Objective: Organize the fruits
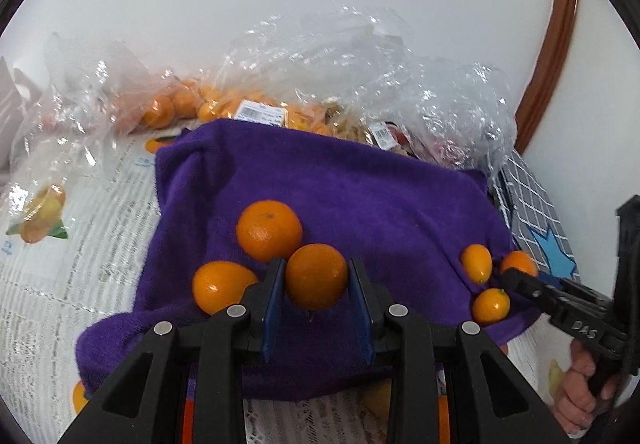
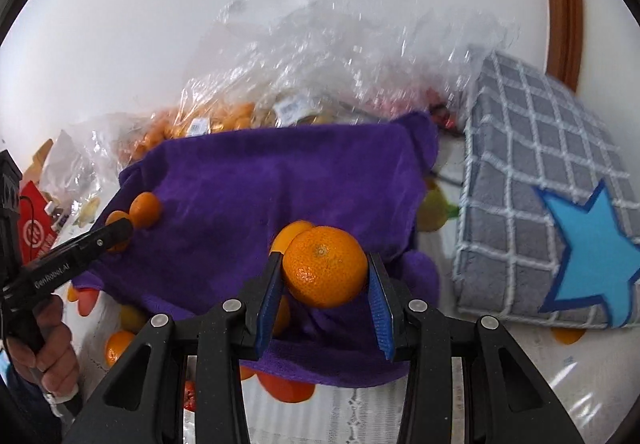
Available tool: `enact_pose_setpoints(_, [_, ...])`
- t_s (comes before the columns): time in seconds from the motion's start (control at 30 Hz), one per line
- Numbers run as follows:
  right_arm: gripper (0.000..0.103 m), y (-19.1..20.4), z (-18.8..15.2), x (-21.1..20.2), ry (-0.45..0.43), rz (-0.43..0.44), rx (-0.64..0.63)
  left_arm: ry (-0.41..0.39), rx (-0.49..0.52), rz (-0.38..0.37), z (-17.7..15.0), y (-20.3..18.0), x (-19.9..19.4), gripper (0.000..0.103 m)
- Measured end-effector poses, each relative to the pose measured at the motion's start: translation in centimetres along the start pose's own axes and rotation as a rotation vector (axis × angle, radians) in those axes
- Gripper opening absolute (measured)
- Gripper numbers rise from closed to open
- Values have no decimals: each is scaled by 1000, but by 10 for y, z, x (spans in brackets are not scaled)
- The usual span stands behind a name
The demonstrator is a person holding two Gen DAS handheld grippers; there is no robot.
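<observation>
A purple towel (image 1: 340, 183) lies on the table with orange fruits on it. In the left wrist view my left gripper (image 1: 316, 288) is shut on a round orange (image 1: 316, 276). A larger orange (image 1: 269, 230) and an oval one (image 1: 222, 286) sit just to its left. Three small kumquats (image 1: 477, 263) lie at the towel's right edge, beside my right gripper's fingers (image 1: 520, 280). In the right wrist view my right gripper (image 2: 326, 276) is shut on a mandarin (image 2: 325, 272) above the towel (image 2: 260, 179). Another orange (image 2: 290, 236) is partly hidden behind it.
Clear plastic bags (image 1: 320, 83) with more fruit lie behind the towel. A grey checked cloth with a blue star (image 2: 552, 195) lies to the right. The table has a fruit-printed covering (image 1: 80, 203). A white wall stands behind, and a red box (image 2: 34, 228) sits at far left.
</observation>
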State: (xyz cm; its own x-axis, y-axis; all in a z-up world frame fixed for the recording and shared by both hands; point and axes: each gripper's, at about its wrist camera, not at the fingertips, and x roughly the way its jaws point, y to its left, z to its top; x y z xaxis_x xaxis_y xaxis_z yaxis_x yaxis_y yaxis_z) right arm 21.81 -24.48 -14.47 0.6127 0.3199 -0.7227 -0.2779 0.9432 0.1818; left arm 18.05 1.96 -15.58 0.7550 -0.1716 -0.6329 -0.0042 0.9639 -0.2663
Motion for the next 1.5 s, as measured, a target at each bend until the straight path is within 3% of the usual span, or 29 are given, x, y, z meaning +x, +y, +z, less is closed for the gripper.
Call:
enact_pose_setpoints(0.67, [43,5,-4,9,20,-41,-29,17,25,36,-2,-3,5,30])
enact_pose_setpoints(0.9, [59,5,-6,-7,-53,-68,-15,16,5,24,-2,0,3,30])
enact_pose_setpoints(1.07, [59,5,-9,-13,-66,-24,24,-7,-21,15,-3,3,-3,30])
enact_pose_setpoints(1.23, [56,16,-16,-34,-150,-13,-19,-56,-5,-1,-4,-2,-14,30])
enact_pose_setpoints(1.37, [56,19,-28,-54,-225,-51,-3,-86,-14,-17,-8,-1,-24,30])
enact_pose_setpoints(1.5, [55,28,-44,-68,-225,-126,-4,-70,-52,-61,-13,9,-33,30])
